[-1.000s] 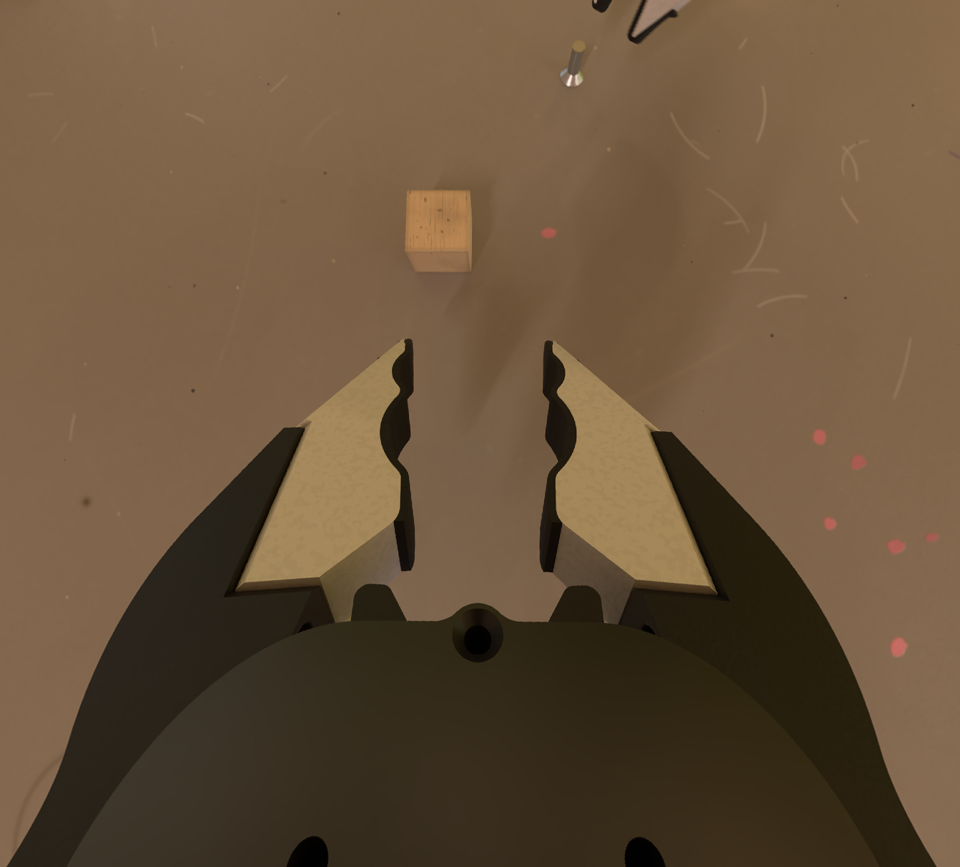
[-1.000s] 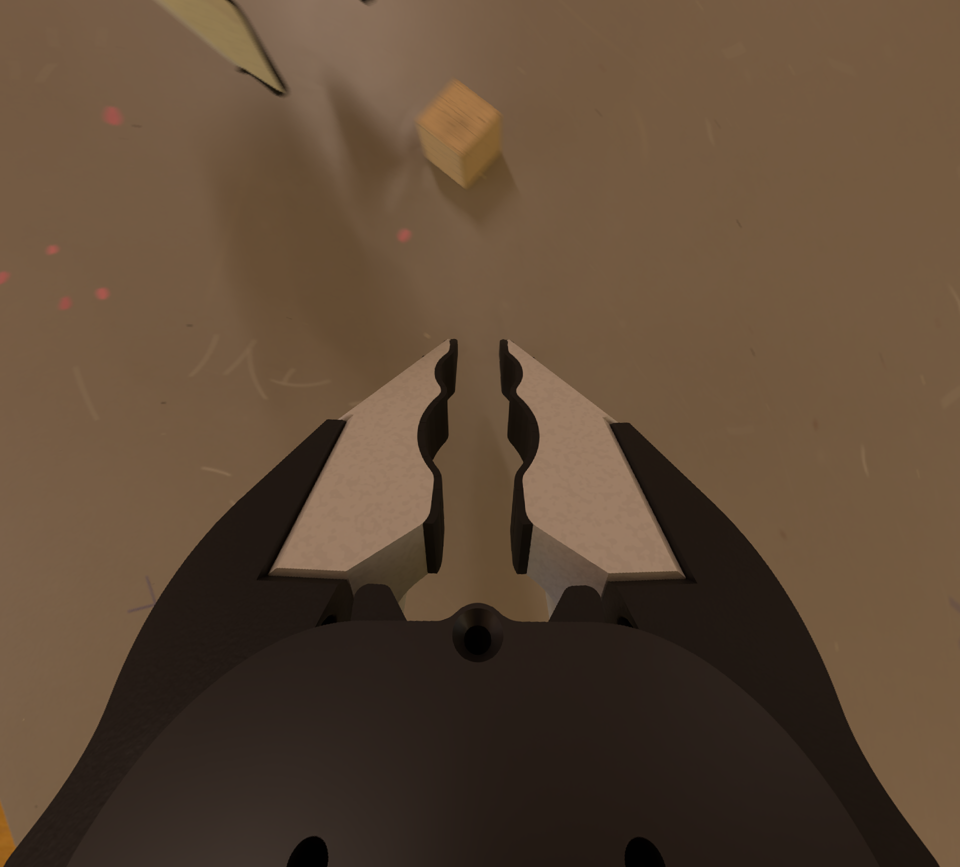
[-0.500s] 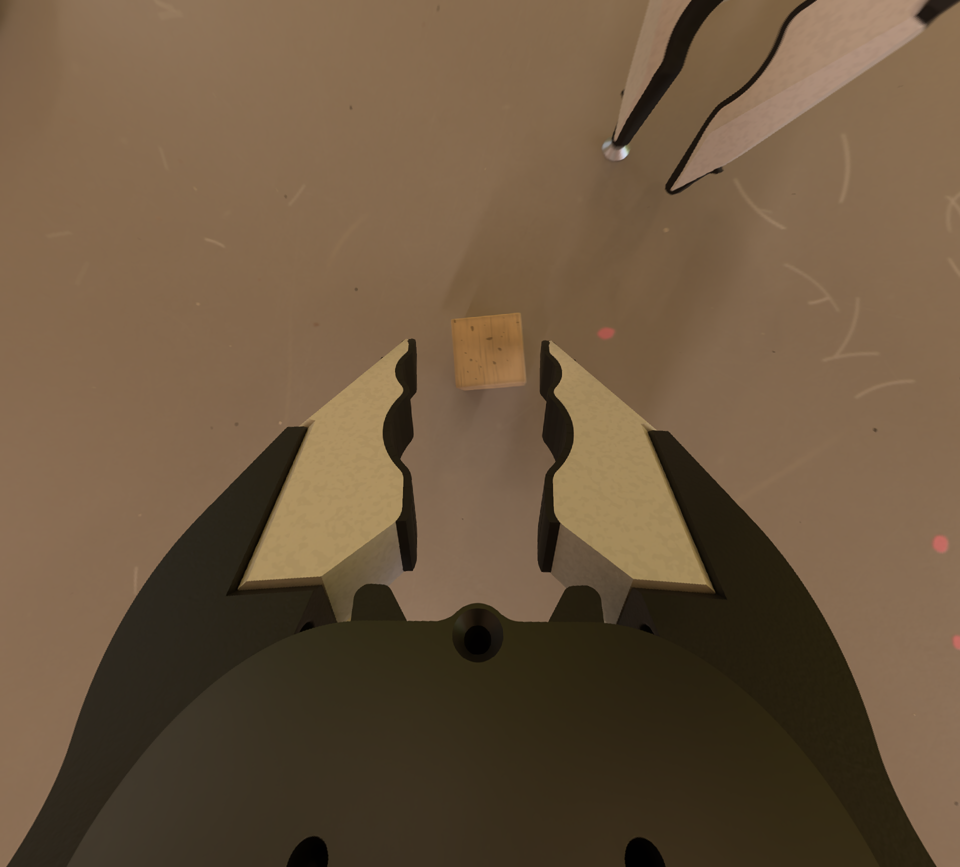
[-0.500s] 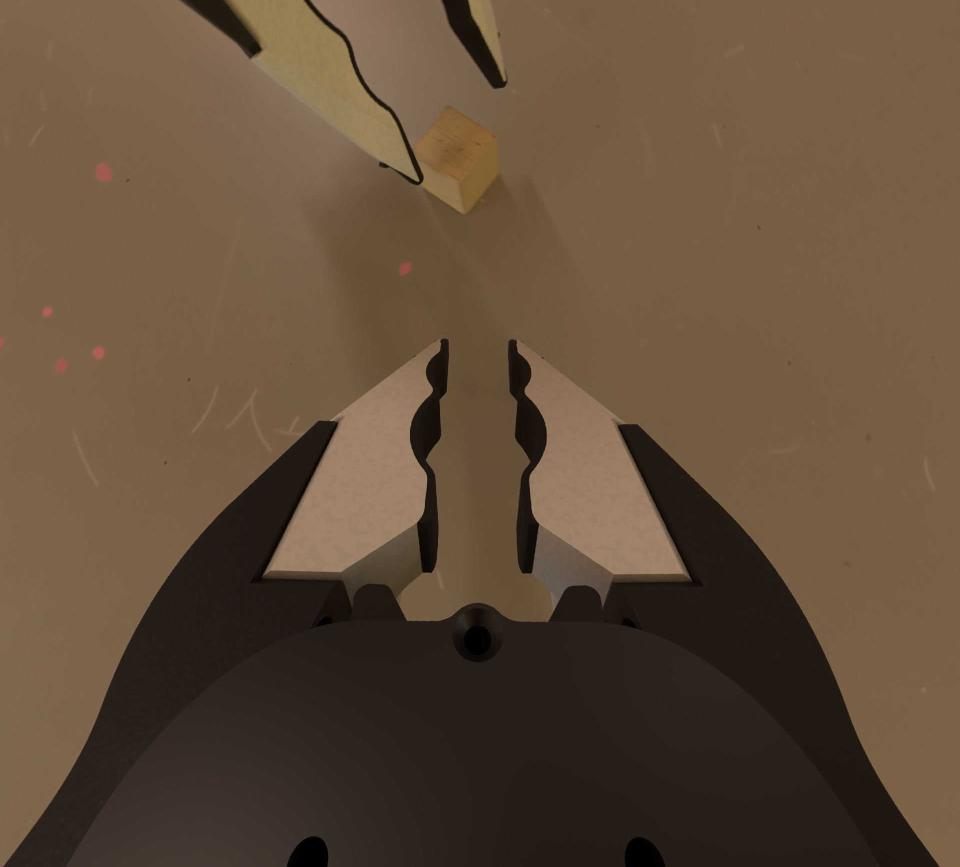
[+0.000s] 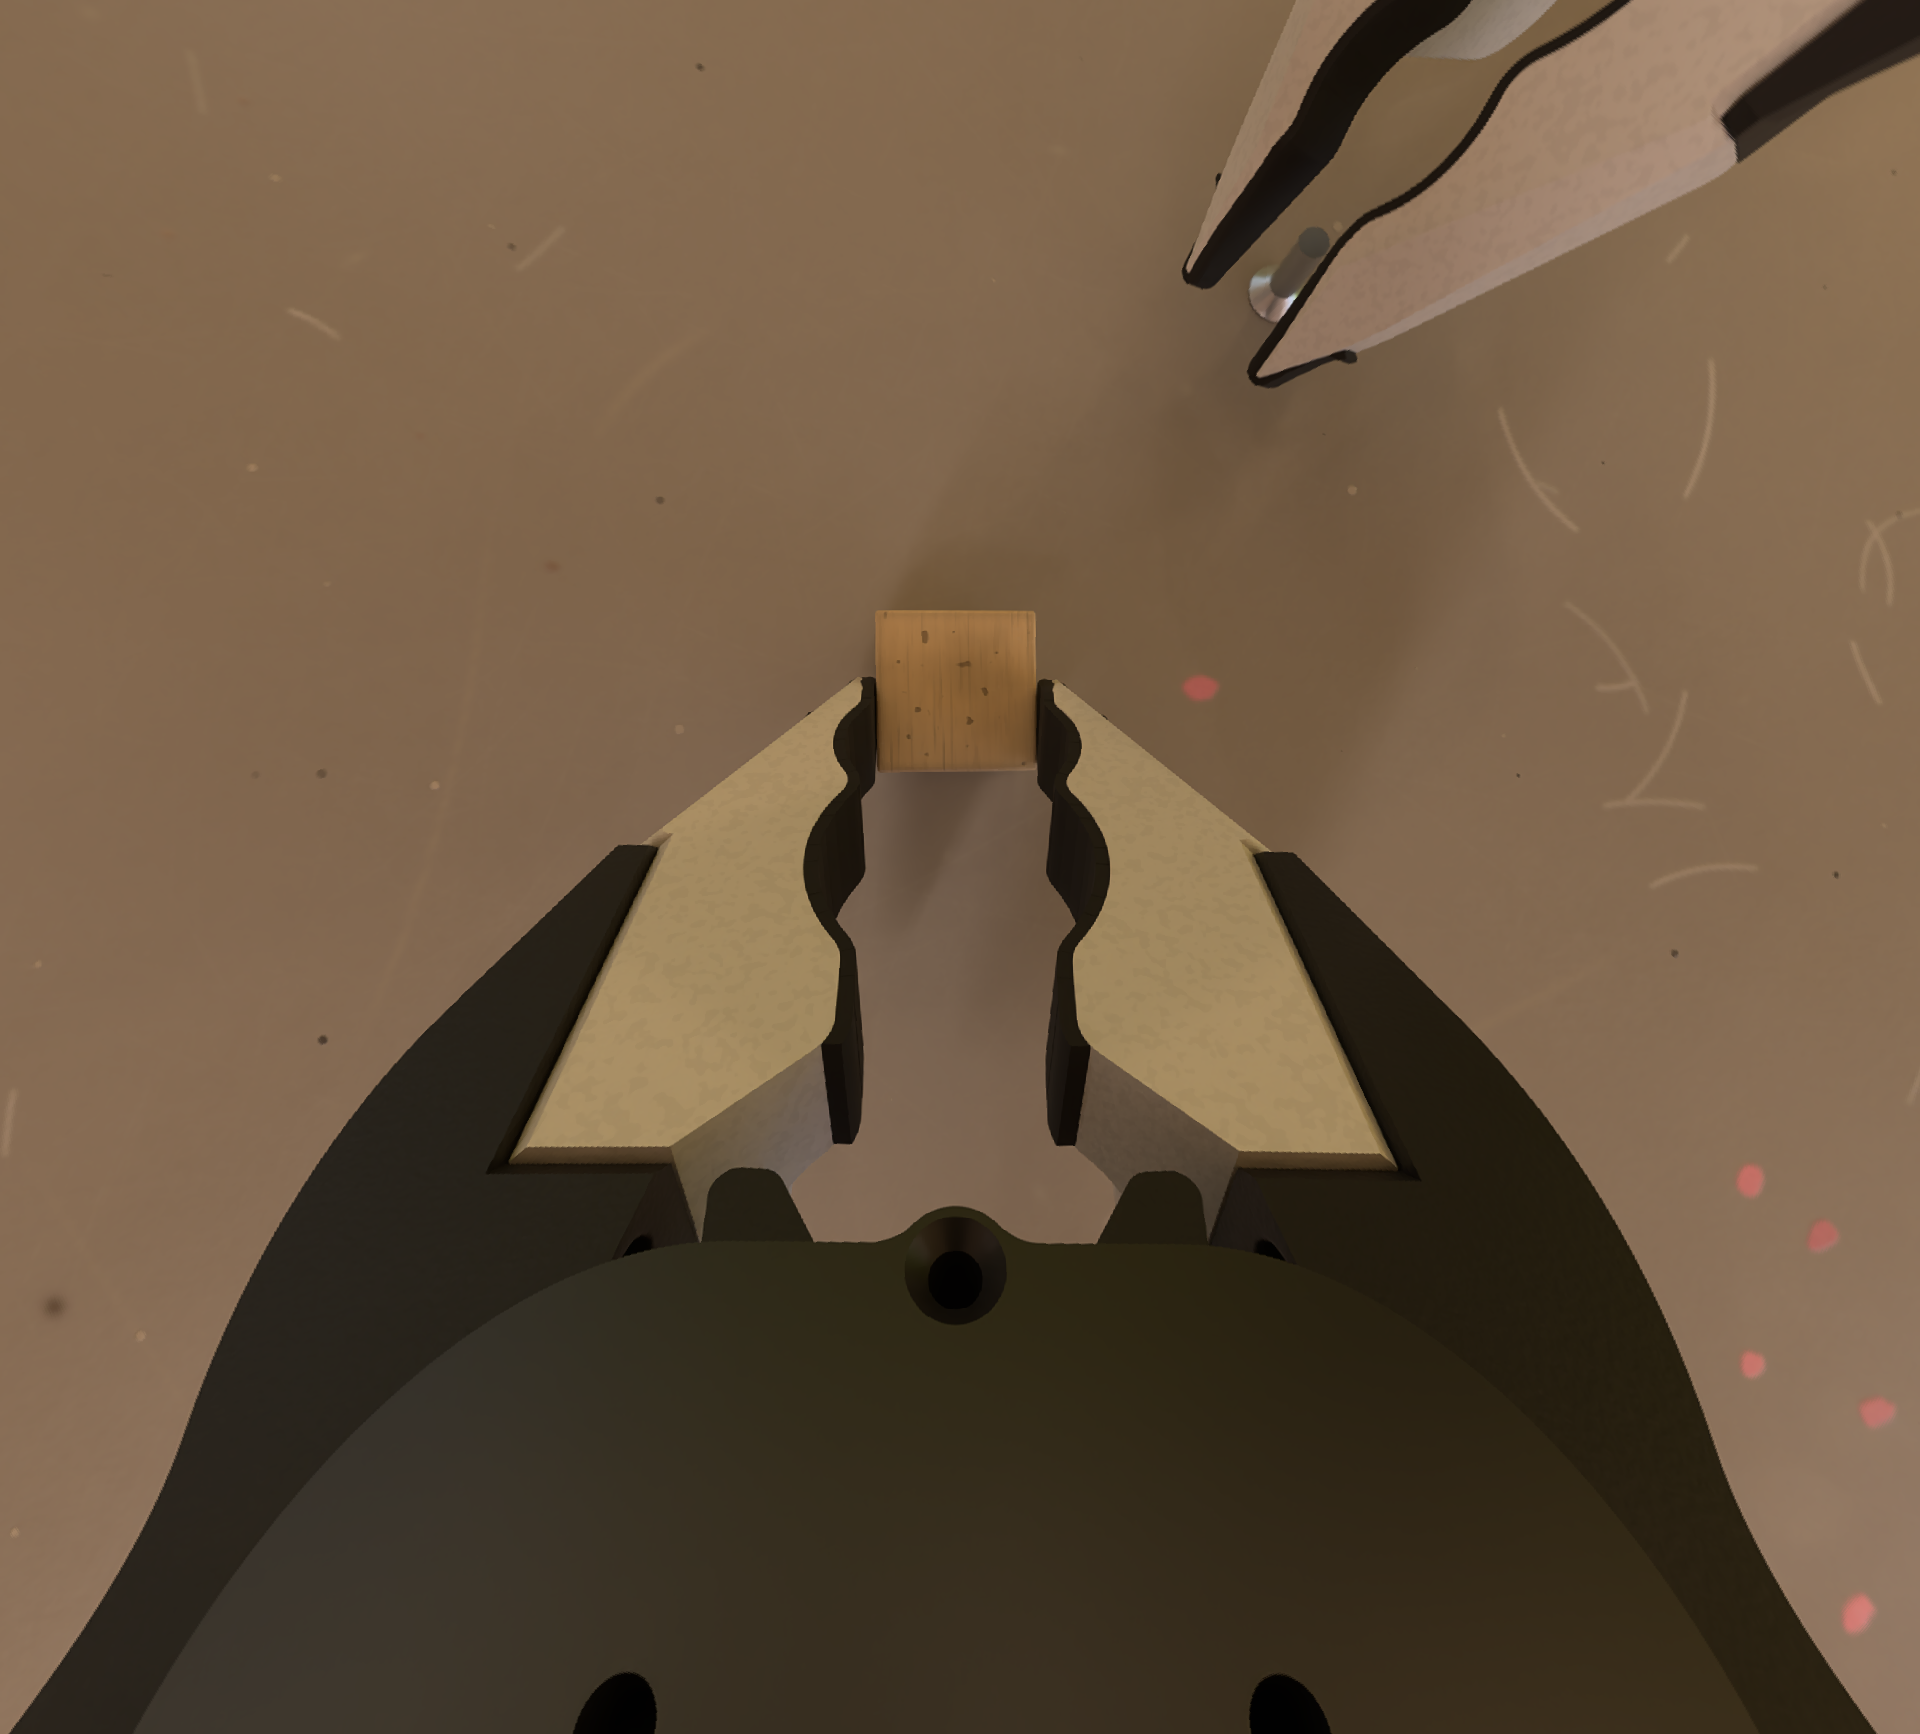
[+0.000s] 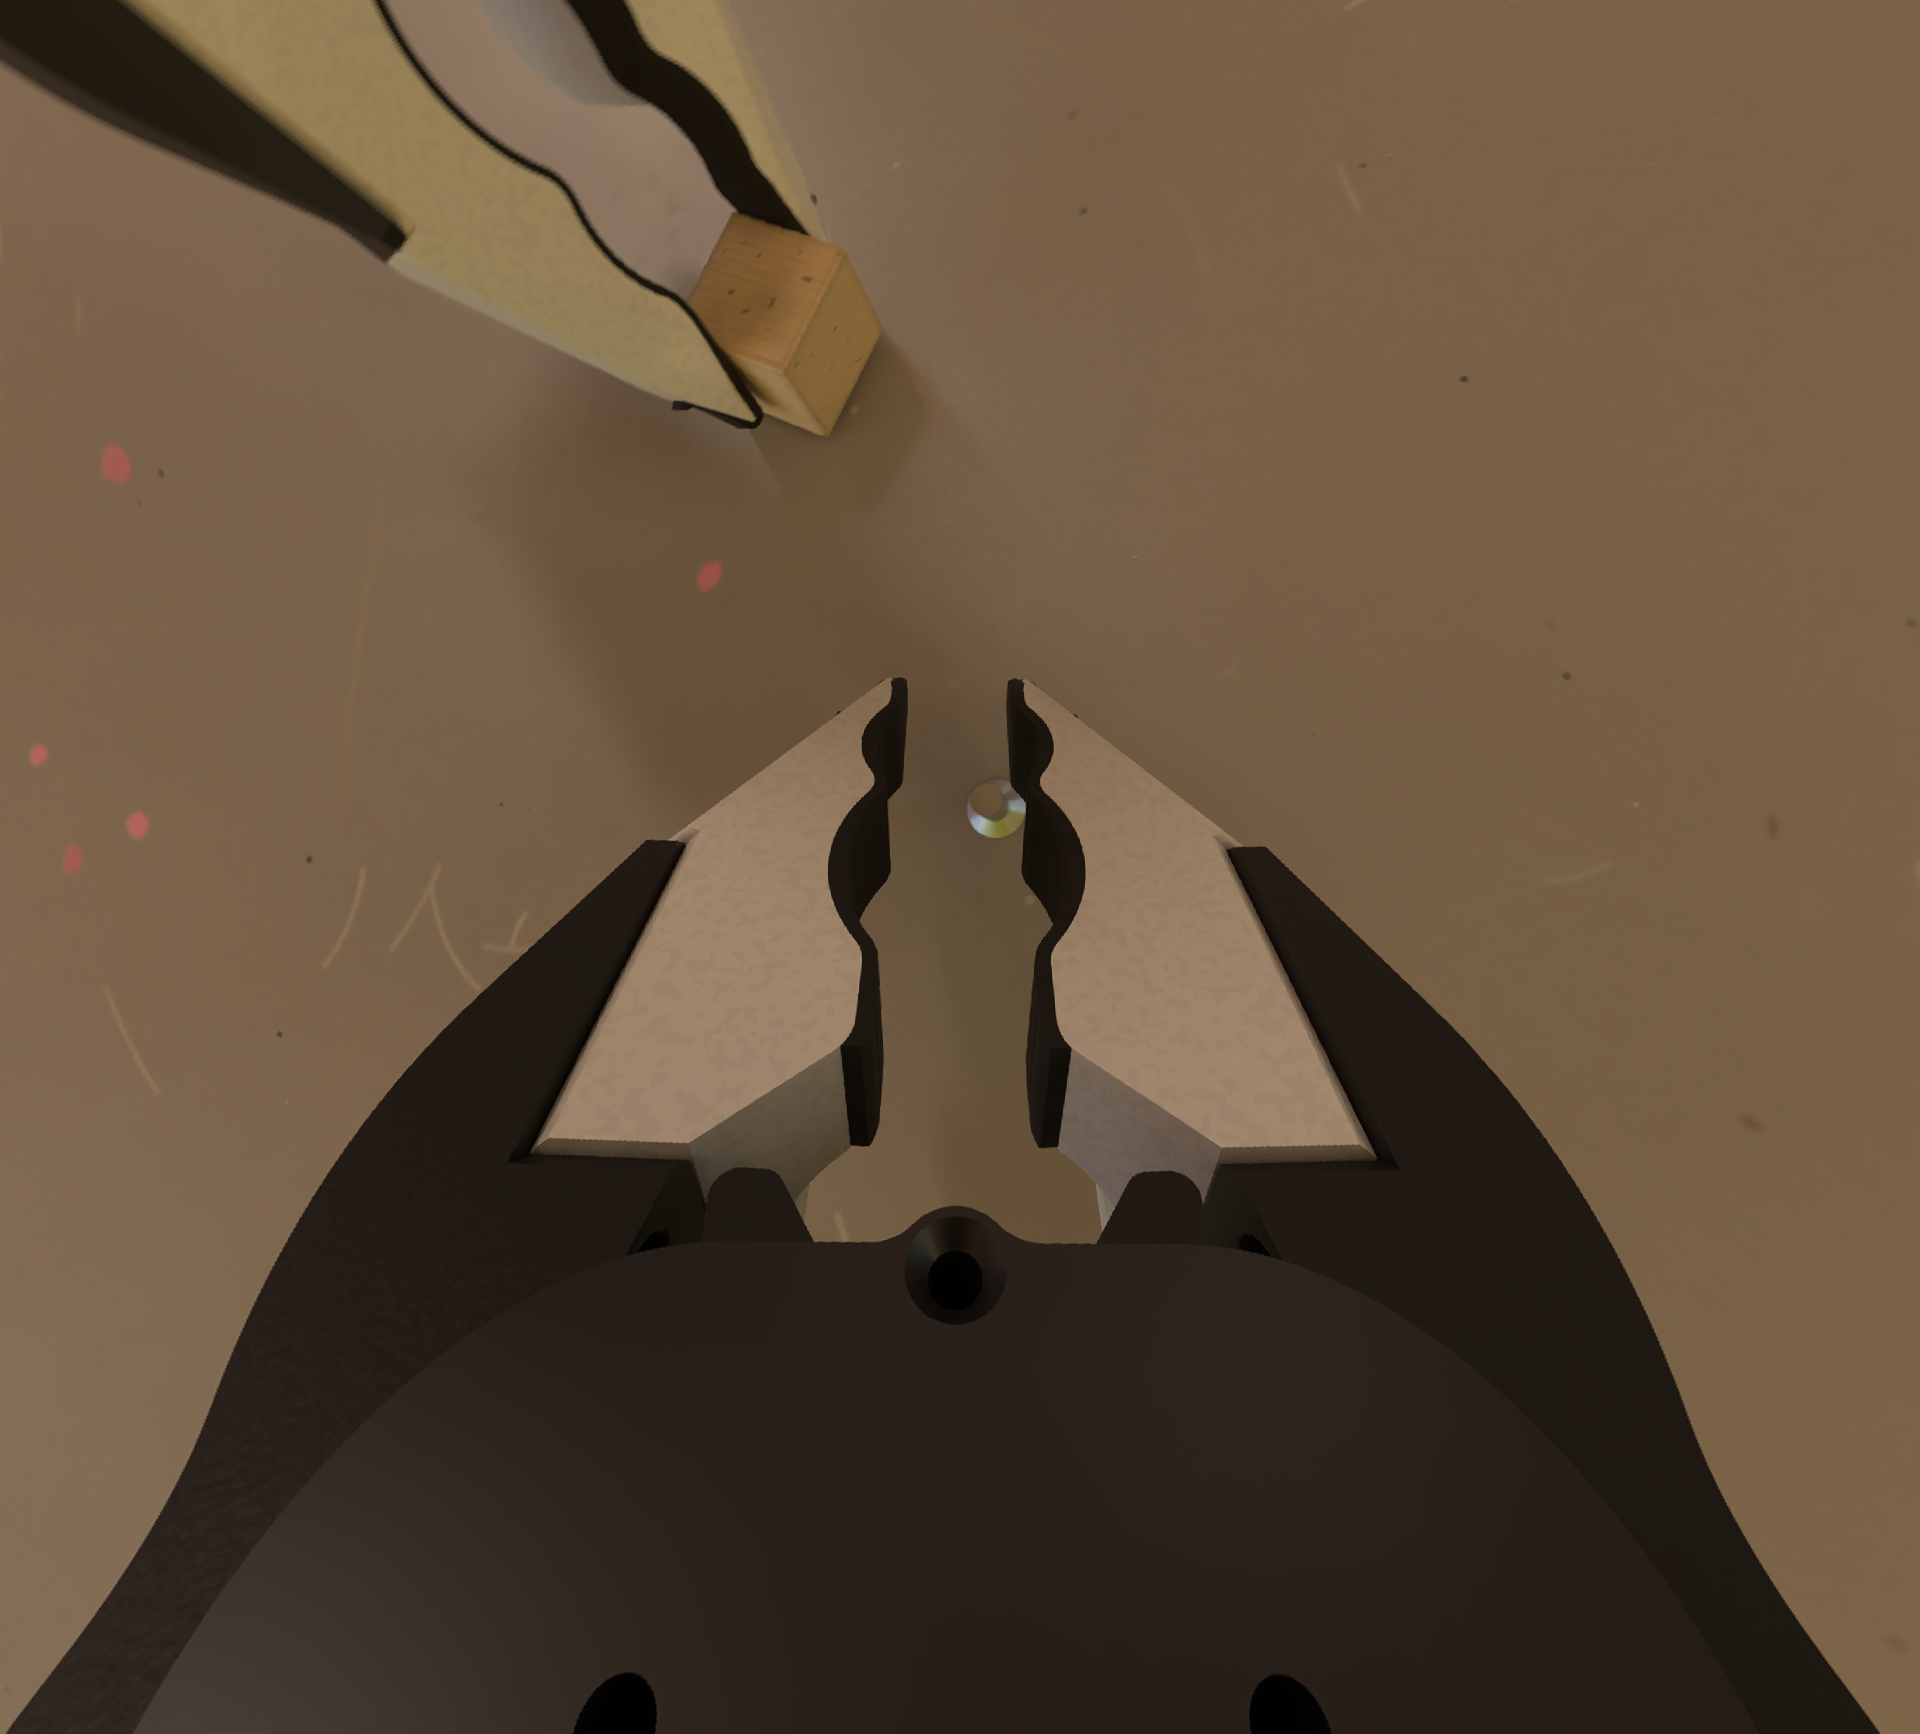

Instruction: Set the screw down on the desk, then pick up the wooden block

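The wooden block point(image 5: 956, 692) sits on the brown desk point(image 5: 520, 437). My left gripper point(image 5: 956, 697) is shut on it, one fingertip pressed against each side. The right wrist view shows the same grip, with the block point(image 6: 790, 318) between the left gripper's yellow fingers point(image 6: 499, 250). The small metal screw point(image 5: 1286, 279) stands on the desk to the far right of the block. My right gripper point(image 6: 958, 692) is down around it, jaws slightly apart. The screw point(image 6: 994, 811) is in the gap, close to the right finger and not pinched.
The desk is scuffed, with pale scratches point(image 5: 1538, 479) to the right and scattered red specks point(image 5: 1200, 687). One speck point(image 6: 710, 576) lies between the block and the screw. Nothing else stands nearby.
My left gripper moved forward over the block and closed on its sides. My right gripper came down over the screw, which now shows between its fingers.
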Robot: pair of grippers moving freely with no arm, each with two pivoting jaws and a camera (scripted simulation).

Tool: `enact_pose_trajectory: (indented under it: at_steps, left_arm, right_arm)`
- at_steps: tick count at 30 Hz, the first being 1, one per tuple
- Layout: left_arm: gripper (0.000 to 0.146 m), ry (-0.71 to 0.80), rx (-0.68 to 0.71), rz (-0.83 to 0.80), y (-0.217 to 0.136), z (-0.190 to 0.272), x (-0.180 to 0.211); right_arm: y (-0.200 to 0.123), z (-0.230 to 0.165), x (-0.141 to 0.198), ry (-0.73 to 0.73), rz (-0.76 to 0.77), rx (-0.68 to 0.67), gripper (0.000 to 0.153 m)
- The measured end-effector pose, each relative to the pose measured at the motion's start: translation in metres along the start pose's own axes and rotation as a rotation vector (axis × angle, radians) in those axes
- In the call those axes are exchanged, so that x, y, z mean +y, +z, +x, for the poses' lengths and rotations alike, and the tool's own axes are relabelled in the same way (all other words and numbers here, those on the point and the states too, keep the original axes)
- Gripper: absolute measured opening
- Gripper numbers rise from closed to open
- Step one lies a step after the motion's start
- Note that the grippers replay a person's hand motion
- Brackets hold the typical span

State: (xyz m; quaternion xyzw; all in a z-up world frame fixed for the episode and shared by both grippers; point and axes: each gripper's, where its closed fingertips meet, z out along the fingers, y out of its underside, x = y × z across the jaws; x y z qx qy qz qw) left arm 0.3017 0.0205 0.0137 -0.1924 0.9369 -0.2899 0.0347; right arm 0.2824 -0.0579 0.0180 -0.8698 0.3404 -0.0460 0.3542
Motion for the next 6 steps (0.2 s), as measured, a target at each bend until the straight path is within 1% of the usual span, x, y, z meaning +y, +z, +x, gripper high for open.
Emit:
enact_pose_trajectory:
  at_steps: [3, 6]
  left_arm:
    - [0.030, 0.004, -0.053, 0.051, -0.004, -0.004, -0.004]
    - [0.030, -0.002, -0.110, 0.124, -0.010, -0.008, -0.011]
  right_arm:
    - [-0.004, 0.006, -0.005, 0.069, 0.043, -0.012, 0.021]
    - [-0.008, 0.007, -0.016, 0.159, 0.111, -0.079, 0.024]
